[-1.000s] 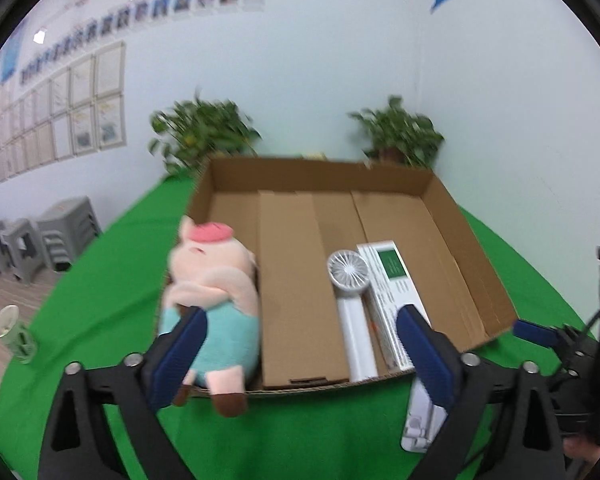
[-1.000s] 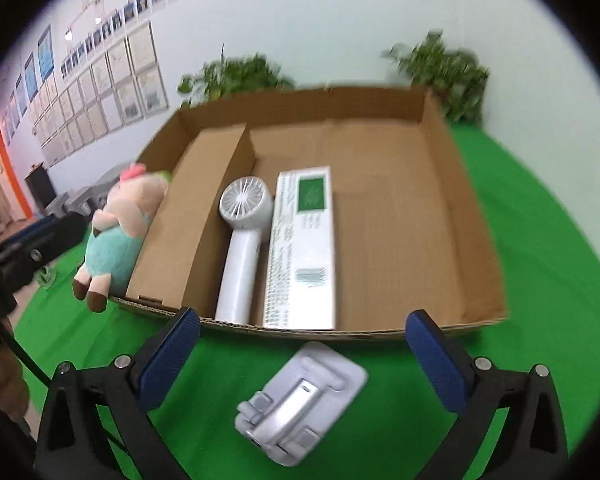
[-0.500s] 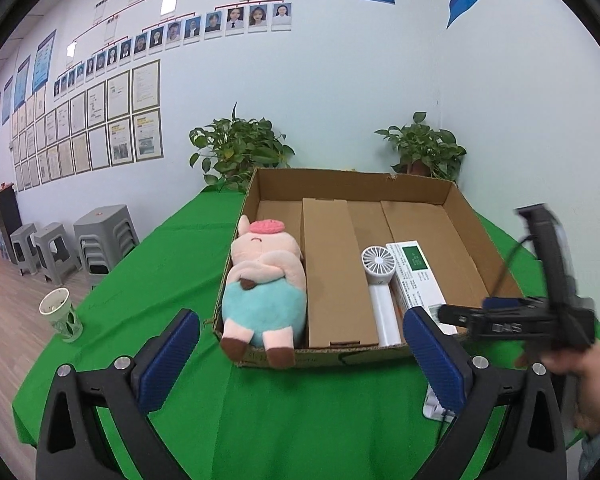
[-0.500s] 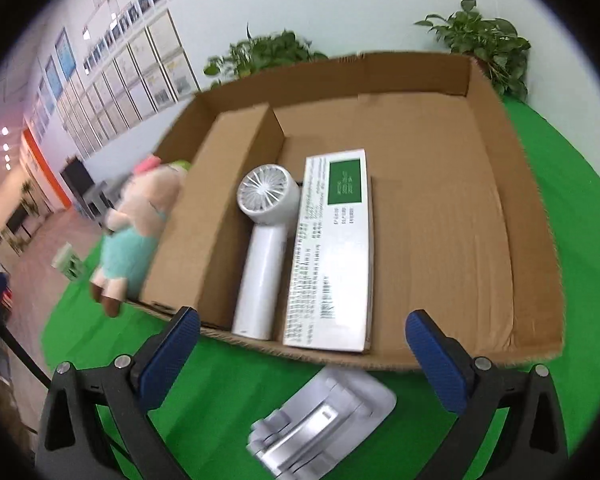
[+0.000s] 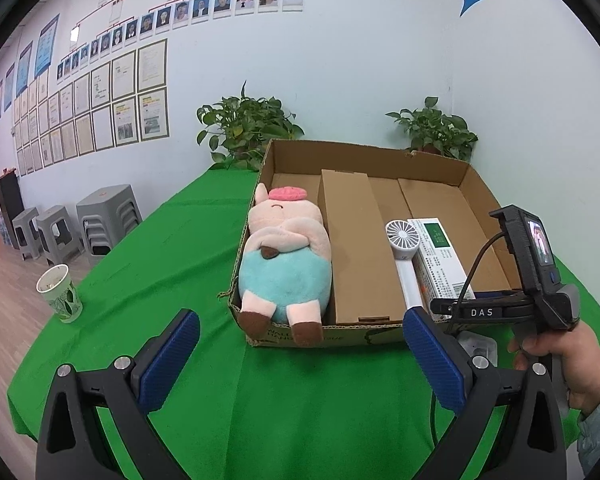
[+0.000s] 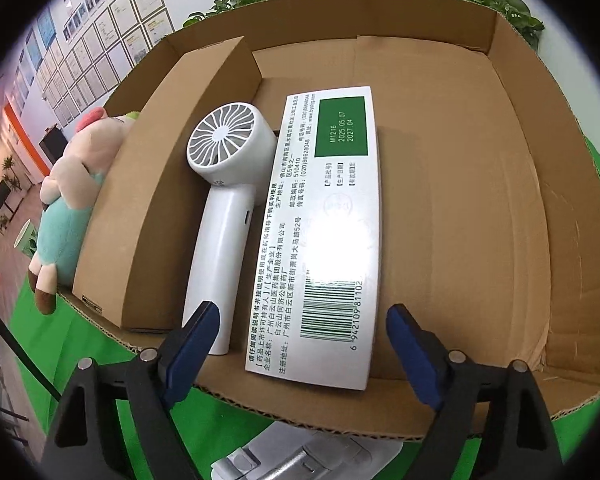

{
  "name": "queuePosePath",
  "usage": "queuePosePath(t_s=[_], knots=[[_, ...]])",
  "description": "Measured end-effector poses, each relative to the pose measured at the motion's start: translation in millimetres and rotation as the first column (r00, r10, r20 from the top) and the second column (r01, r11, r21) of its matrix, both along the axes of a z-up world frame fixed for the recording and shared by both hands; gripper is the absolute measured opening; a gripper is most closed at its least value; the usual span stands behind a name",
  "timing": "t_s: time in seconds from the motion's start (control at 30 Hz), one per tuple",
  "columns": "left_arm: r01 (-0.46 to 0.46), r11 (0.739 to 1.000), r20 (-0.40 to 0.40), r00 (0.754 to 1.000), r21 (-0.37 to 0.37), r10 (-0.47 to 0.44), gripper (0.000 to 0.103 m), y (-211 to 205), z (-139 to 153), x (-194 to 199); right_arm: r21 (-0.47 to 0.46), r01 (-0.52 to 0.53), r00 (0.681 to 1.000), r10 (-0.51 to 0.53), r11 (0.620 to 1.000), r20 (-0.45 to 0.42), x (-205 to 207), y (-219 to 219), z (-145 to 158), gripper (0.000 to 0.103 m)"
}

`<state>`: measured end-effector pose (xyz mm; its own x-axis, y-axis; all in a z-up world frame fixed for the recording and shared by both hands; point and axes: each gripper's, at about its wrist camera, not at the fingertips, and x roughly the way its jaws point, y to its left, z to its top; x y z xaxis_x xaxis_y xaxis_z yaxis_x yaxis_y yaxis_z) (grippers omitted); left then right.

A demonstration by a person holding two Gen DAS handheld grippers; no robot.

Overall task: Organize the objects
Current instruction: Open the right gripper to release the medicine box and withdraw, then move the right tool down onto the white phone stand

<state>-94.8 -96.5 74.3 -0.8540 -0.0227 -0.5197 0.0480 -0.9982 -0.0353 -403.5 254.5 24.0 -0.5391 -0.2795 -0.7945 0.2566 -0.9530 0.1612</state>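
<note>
A shallow cardboard box [image 5: 284, 152] [image 6: 540, 128] lies on the green table. In it lie a plush pig [image 5: 286, 256] [image 6: 76, 184], a folded brown carton [image 5: 356, 248] [image 6: 168, 184], a white handheld fan [image 5: 404, 252] [image 6: 224, 216] and a white medicine box [image 5: 440, 260] [image 6: 328, 232]. A grey plastic holder [image 6: 308, 456] [image 5: 478, 346] lies on the table before the box. My right gripper [image 6: 302, 344] is open, its fingers over the near end of the medicine box. My left gripper [image 5: 300, 360] is open and empty, back from the box.
A paper cup [image 5: 59, 292] stands near the table's left edge. Two potted plants [image 5: 248, 132] stand behind the box by the wall. Grey stools [image 5: 108, 220] stand on the floor at left. The right gripper's handle [image 5: 540, 280] is at the box's right front corner.
My right gripper has moved forward over the box's front edge, its fingers now either side of the medicine box. My left gripper has pulled back and risen.
</note>
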Motion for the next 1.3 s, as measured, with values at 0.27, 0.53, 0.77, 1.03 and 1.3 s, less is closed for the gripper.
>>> queuePosePath(t_s=[0.27, 0.53, 0.77, 1.03, 1.3], knots=[[0.014, 1.0, 0.019, 1.0, 0.005, -0.014, 0.102, 1, -9, -11, -0.008, -0.019, 1.0, 0.019, 1.0, 0.001, 5, -9, 0, 0.079], [0.018, 1.0, 0.023, 1.0, -0.006, -0.018, 0.102, 6, -13, -15, 0.032, 0.01, 0.999, -0.009, 0.999, -0.031, 12, -8, 9, 0.083], [-0.014, 0.999, -0.024, 1.0, -0.049, 0.013, 0.102, 13, -5, -12, 0.088, 0.113, 0.985, -0.099, 0.99, -0.143, 55, 8, 28, 0.102], [0.008, 0.996, -0.059, 0.998, -0.084, -0.013, 0.102, 31, 1, -8, 0.067, 0.185, 0.932, -0.153, 0.981, -0.33, 132, 15, 58, 0.102], [0.051, 0.996, -0.115, 0.992, -0.072, -0.059, 0.1, 46, 4, 3, 0.07, 0.224, 0.904, -0.18, 0.972, -0.388, 171, 11, 57, 0.102]])
